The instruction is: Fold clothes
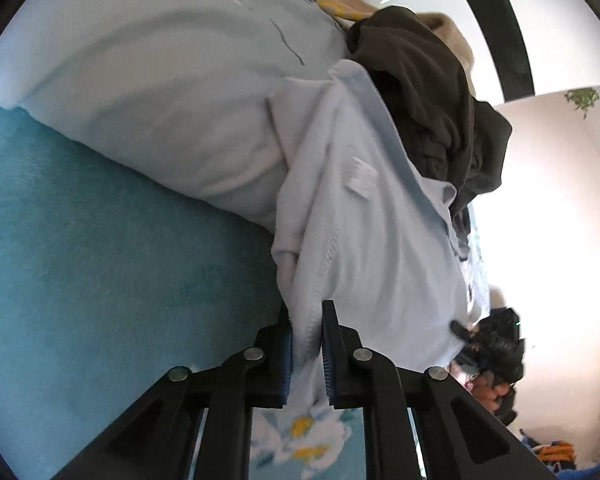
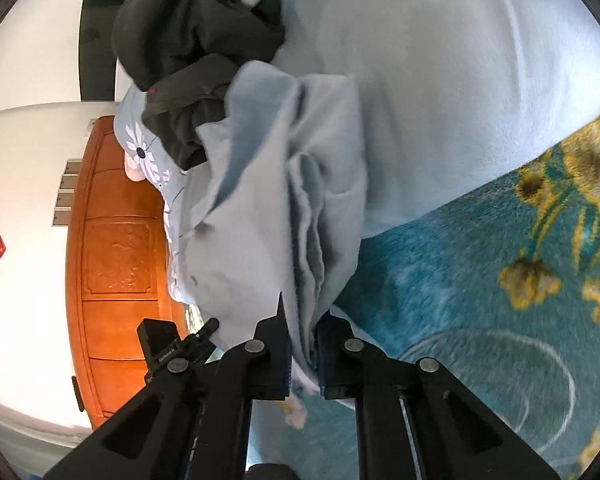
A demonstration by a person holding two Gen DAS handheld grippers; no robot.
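Left gripper [image 1: 306,344] is clamped on the stitched hem of the pale blue shirt [image 1: 364,216], which stretches ahead of it. Right gripper [image 2: 302,344] pinches bunched shirt layers, above the teal blanket [image 2: 460,280]; a dark garment [image 2: 196,40] lies beyond.

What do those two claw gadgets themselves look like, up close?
Both are matte black plastic. The left claw has two flat, tapered fingers lined with blue ribbed pads, on angular black arms joined by round silver rivets. The right claw matches it: the same black linkage and silver rivets. No cables or sleeves show.
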